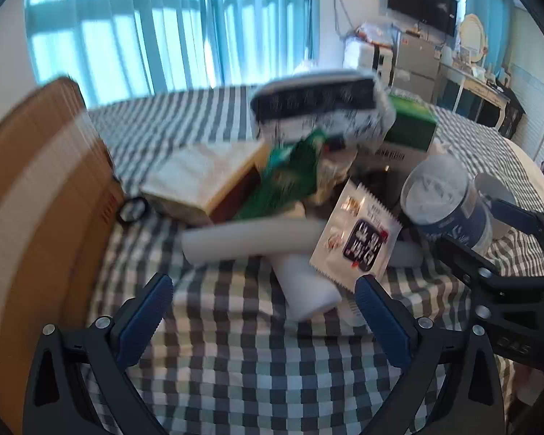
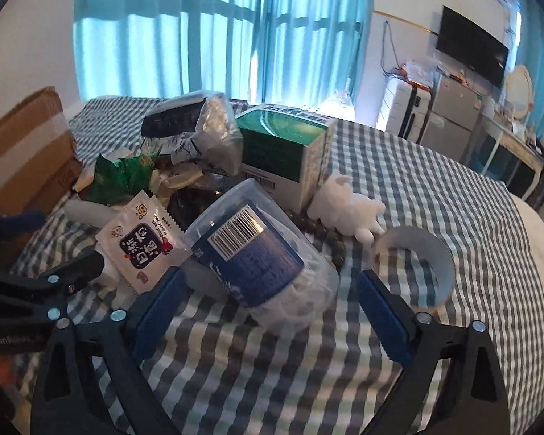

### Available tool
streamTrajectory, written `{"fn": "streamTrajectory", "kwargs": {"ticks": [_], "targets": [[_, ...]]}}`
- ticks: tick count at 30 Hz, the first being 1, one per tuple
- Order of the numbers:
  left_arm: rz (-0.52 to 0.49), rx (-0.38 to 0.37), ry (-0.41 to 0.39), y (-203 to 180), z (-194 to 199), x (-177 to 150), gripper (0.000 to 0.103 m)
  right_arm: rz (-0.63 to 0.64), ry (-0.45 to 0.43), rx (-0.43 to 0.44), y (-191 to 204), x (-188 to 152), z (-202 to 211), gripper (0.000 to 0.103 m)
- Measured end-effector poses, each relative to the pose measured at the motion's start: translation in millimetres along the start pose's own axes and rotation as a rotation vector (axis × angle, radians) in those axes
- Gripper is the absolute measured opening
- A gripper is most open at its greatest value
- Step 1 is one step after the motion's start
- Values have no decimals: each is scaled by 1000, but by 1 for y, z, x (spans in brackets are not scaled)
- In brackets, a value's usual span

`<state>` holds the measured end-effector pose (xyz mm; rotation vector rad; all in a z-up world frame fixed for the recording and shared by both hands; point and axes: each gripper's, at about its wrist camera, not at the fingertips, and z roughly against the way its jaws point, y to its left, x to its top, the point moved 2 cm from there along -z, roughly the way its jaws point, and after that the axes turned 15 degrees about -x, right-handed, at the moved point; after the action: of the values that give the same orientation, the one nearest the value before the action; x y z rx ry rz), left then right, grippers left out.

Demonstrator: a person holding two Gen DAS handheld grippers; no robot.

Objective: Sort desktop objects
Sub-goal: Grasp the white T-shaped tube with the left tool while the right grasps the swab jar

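A pile of objects lies on a checked cloth. My left gripper is open and empty, just in front of a white roll and a white snack packet. My right gripper is open, its jaws on either side of a tipped clear jar with a blue label, not closed on it. The jar also shows in the left wrist view. The packet lies left of the jar. A green box, a green bag, a white toy and a tape ring lie around.
A cardboard box stands at the left edge. A book-like box and a dark-and-white bag sit in the pile. A string of beads lies behind the jar. Curtains, a television and shelves are far behind.
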<state>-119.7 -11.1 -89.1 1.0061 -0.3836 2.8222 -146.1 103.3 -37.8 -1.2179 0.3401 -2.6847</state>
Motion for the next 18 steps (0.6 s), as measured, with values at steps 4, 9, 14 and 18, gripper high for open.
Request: {"fn": "streamTrajectory", "kwargs": {"ticks": [4, 9, 14, 18], "targets": [[64, -29, 47, 11, -9, -6, 103, 83, 2, -33, 11, 0, -15, 89], [93, -30, 78, 15, -16, -10, 103, 64, 48, -61, 4, -3, -27, 79], [72, -9, 75, 17, -17, -12, 103, 3, 82, -31, -6, -2, -30, 74], [118, -84, 80, 19, -13, -16, 90, -21, 97, -33, -9, -2, -29, 74]]}}
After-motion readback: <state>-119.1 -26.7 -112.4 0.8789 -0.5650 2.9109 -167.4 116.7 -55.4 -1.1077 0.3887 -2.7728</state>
